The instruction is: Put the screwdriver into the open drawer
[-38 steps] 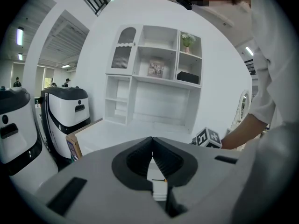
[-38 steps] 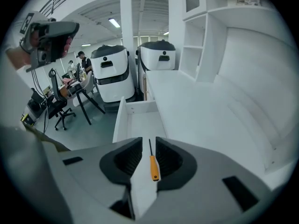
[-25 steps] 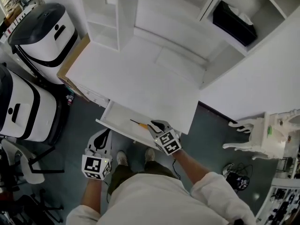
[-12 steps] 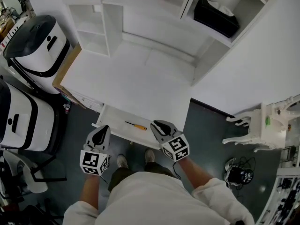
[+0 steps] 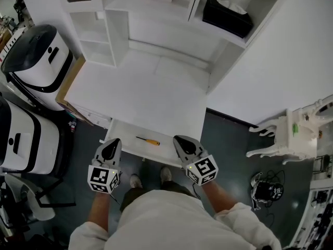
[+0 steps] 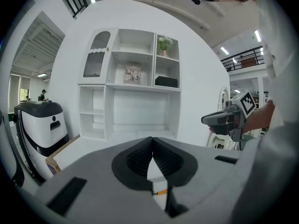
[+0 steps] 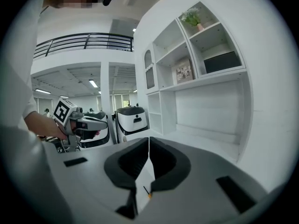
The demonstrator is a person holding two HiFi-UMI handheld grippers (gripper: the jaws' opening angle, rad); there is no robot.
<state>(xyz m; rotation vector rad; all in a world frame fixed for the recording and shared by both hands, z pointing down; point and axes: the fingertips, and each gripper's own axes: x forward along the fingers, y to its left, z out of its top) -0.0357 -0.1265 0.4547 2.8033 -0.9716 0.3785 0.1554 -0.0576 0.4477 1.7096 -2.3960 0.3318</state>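
Drop-off looks done
The screwdriver (image 5: 148,140) lies loose in the open drawer (image 5: 120,133) — right gripper (image 5: 181,139) has let go and backed off past the drawer's front edge, jaws closing on nothing; left gripper (image 5: 113,144) beside that edge, shut, empty.

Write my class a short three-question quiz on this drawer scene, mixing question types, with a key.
1. True or false: the screwdriver lies inside the open drawer.
2. The left gripper and the right gripper hold: A the screwdriver, B a cup, C nothing.
3. Fill in: the screwdriver's handle is ____ in colour.
Key: 1 true. 2 C: the left jaws are together and the right jaws are closing, with nothing between either pair. 3 orange.
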